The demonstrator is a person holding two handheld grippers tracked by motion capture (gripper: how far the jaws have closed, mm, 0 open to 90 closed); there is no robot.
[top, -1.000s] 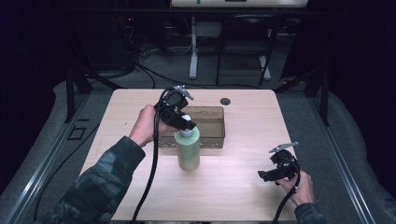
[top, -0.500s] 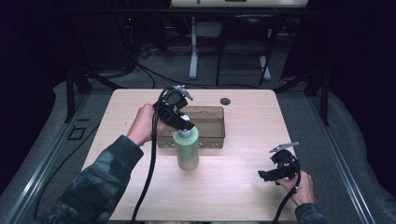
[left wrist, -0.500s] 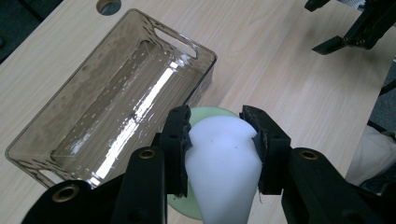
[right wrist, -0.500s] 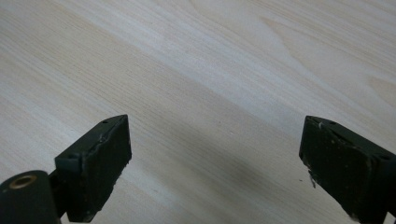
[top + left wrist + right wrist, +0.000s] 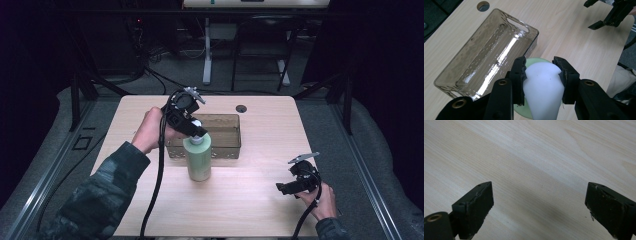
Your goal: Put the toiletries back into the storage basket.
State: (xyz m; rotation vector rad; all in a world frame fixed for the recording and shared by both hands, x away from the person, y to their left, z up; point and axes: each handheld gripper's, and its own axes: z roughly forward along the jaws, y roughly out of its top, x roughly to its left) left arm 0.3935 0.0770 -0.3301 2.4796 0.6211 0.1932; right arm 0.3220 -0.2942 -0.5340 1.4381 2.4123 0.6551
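Observation:
A pale green bottle (image 5: 199,161) with a white cap (image 5: 196,138) stands upright on the wooden table, just in front of a clear smoky tray (image 5: 226,146). My left gripper (image 5: 194,132) comes down on it from above and is shut on the white cap (image 5: 544,86). In the left gripper view the cap sits pinched between both pads (image 5: 521,75), and the bottle's green shoulder (image 5: 536,61) shows beyond it. My right gripper (image 5: 281,188) hovers low at the table's near right, jaws wide open over bare wood (image 5: 539,202) with nothing between them.
The tray (image 5: 533,32) is empty and lies lengthwise behind the bottle. A round cable hole (image 5: 242,108) sits in the table's far edge. The left gripper's cable hangs down past the person's left sleeve. The right gripper (image 5: 602,22) shows far off in the left gripper view.

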